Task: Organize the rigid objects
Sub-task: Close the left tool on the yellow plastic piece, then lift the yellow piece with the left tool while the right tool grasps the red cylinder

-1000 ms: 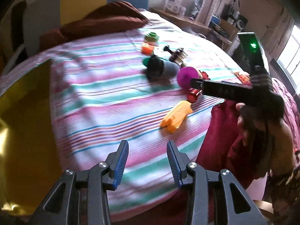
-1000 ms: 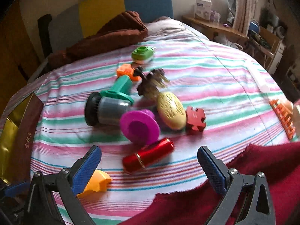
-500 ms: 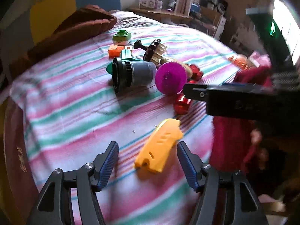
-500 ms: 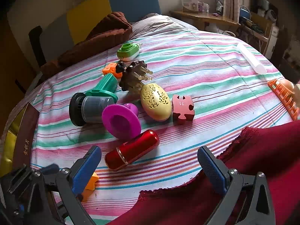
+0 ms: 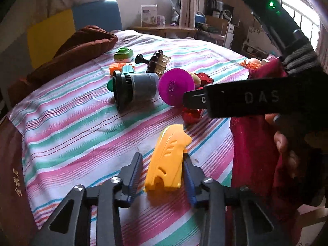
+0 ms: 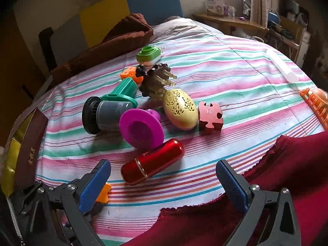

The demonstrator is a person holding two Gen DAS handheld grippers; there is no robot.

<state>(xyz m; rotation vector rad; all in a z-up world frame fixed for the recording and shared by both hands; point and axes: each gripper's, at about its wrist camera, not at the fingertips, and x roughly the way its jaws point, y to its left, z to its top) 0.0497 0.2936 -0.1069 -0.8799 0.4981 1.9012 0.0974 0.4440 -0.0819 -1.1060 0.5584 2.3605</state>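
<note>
The left tongs point(image 5: 162, 176) straddle the yellow plastic piece point(image 5: 167, 161) lying on the striped bedspread point(image 5: 71, 127): the right pad touches its edge, a gap shows at the left pad. The right tongs point(image 6: 164, 181) hover wide open and empty, just short of the red capsule point(image 6: 152, 162). Beyond it sit the magenta funnel point(image 6: 141, 128), the cream oval case point(image 6: 180, 108) and the pink puzzle piece point(image 6: 210, 117).
</note>
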